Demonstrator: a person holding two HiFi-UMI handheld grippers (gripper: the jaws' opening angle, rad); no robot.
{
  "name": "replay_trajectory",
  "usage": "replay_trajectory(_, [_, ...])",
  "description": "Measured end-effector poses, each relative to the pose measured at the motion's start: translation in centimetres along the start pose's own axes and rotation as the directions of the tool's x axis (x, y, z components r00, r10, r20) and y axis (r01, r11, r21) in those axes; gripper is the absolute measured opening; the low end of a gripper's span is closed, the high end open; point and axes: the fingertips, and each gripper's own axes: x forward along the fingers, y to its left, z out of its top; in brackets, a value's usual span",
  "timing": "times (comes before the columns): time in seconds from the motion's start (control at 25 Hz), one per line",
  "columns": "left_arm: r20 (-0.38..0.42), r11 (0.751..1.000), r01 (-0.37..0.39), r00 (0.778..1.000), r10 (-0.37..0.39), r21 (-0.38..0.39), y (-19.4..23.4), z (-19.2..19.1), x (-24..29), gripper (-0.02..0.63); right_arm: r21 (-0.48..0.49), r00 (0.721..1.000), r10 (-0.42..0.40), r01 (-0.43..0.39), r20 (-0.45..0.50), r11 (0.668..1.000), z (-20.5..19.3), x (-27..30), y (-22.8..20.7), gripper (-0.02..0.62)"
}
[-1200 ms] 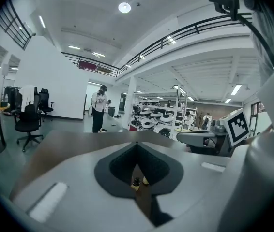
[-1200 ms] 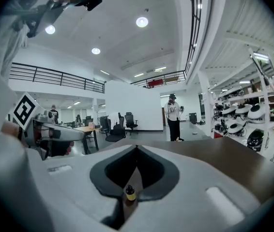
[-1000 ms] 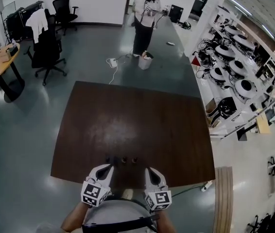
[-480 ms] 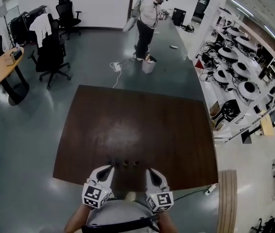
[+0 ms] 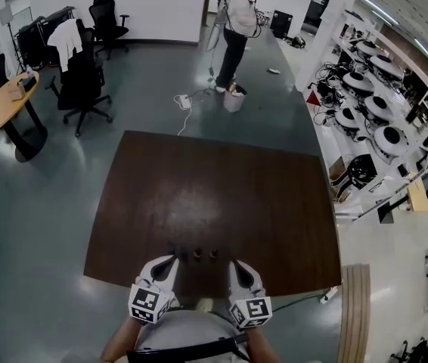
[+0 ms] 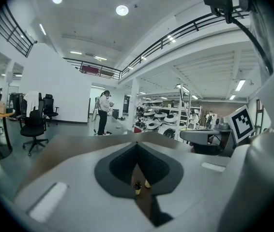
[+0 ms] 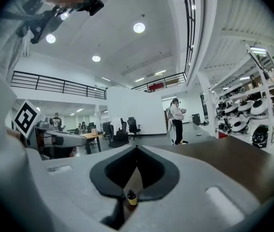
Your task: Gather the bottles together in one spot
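Head view: four small bottles (image 5: 197, 255) stand in a short row on the dark brown table (image 5: 221, 195), close to its near edge and roughly mid-width. From above they read as little dark dots. The two toward the table's left side look darker, and the two toward its right show tan tops.

Both gripper views show more of the bottles' look: a yellowish body under a dark cap. Left gripper view catches two of the bottles low on the tabletop, seen through the gap beneath the jaw tips. Right gripper view catches one the same way.

Count: 4 bottles, 2 grippers, 1 table.

The left gripper (image 5: 170, 264) and right gripper (image 5: 234, 266) hover over the table's near edge, one at each end of the row, apart from the bottles. Each gripper's jaws are pressed together, tips meeting, w/ nothing pinched between them.

Beyond the table's far edge, well apart from it, one person (image 5: 237, 29) stands on the grey floor beside a white bucket (image 5: 234, 100). Black office chairs (image 5: 85, 89) sit off the table's far-left corner, and shelving w/ white round units (image 5: 365, 104) runs along its right side.
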Motion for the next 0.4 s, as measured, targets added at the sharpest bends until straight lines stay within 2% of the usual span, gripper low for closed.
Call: replay_trajectory(0.4, [0.002, 1.000, -0.004, 1.000, 0.004, -0.002, 0.59, 0.37, -0.25, 0.002, -0.027, 1.000, 0.012, -0.012, -0.007, 1.000, 0.12, 0.53, 0.79, 0.002])
